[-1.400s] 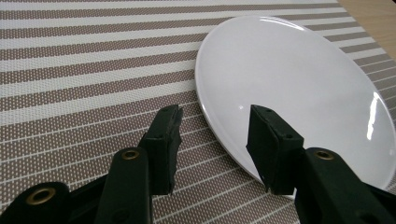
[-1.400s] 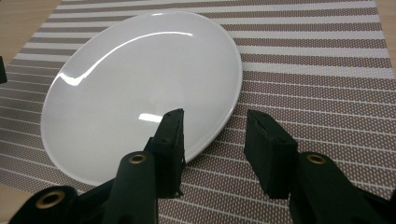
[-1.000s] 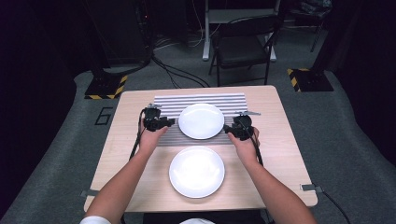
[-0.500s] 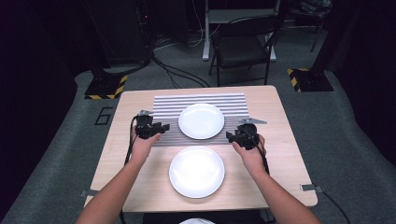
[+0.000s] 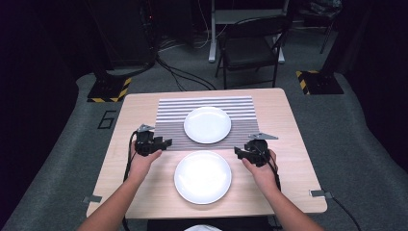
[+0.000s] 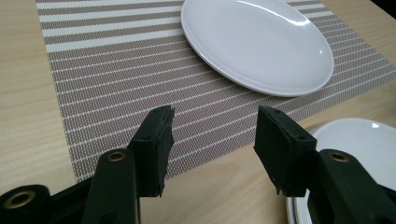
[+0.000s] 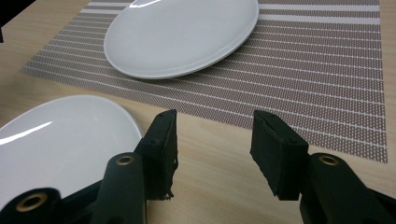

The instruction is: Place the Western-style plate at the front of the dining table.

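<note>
Left gripper (image 5: pixel 167 143) and right gripper (image 5: pixel 237 152): jaws apart, just opening, nothing between them. The round white ceramic plate on the bare wooden table (image 5: pixel 202 177) lies between the grippers, beside each one's inner jaw. A second white plate (image 5: pixel 207 124) rests on the striped woven placemat (image 5: pixel 171 113) beyond the jaws.

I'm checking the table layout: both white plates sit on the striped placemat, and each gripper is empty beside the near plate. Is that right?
Not quite. Only the far plate sits on the striped placemat; the near plate rests on the bare wooden table, as the high view shows. The rest holds: the left gripper and right gripper are empty beside the near plate.
</note>
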Demonstrator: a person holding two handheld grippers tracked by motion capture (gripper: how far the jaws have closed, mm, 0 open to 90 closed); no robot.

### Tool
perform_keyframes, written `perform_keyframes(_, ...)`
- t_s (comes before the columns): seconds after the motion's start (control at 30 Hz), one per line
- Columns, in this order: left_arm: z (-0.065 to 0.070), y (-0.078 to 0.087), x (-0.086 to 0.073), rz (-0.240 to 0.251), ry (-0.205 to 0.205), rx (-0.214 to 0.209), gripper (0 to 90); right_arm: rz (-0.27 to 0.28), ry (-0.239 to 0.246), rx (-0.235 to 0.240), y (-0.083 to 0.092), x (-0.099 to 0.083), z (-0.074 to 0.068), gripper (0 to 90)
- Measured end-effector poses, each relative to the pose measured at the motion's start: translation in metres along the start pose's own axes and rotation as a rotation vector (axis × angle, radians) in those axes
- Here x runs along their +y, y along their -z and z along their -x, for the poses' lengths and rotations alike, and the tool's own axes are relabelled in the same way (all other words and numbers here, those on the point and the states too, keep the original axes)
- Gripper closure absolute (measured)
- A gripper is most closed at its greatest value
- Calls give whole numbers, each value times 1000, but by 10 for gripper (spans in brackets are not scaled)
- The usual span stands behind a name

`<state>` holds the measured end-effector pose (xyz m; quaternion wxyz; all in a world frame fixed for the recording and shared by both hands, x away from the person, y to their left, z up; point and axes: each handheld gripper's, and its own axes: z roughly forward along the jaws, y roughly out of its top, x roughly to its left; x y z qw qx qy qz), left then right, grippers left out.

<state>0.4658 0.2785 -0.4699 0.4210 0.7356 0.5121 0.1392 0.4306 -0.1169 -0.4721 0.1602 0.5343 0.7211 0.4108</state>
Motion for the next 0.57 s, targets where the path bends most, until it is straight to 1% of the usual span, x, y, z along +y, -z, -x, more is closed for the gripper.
perform_keyframes(0.07, 0, 2, -4, 5, -3, -1, 458, -1, 8, -2, 2, -4, 0, 502)
perform_keyframes(0.13, 0, 4, -9, -1, -4, -1, 457, 0, 20, -7, 4, -8, 1, 498)
perform_keyframes(0.2, -1, 5, -14, 8, -5, 3, 457, -10, 29, -11, 4, -12, 2, 497)
perform_keyframes(0.23, -2, 5, -17, 9, 1, 5, 457, -8, 32, -11, 4, -14, 3, 497)
perform_keyframes(0.3, -4, 4, -21, -10, 4, 6, 456, -14, 23, -11, 3, -17, 4, 496)
perform_keyframes(0.37, -6, 4, -26, -7, 21, 3, 455, -19, 19, -10, 2, -19, 6, 493)
perform_keyframes(0.43, -9, 2, -30, -10, 17, 20, 453, -20, 31, -29, 1, -21, 6, 489)
perform_keyframes(0.5, -11, 1, -33, -24, -3, 52, 450, -20, 44, -41, 0, -24, 7, 487)
perform_keyframes(0.53, -13, 0, -33, -39, 3, 55, 450, -23, 40, -36, 0, -25, 7, 487)
perform_keyframes(0.57, -14, -1, -35, -36, 20, 46, 448, -24, 46, -38, -1, -26, 7, 486)
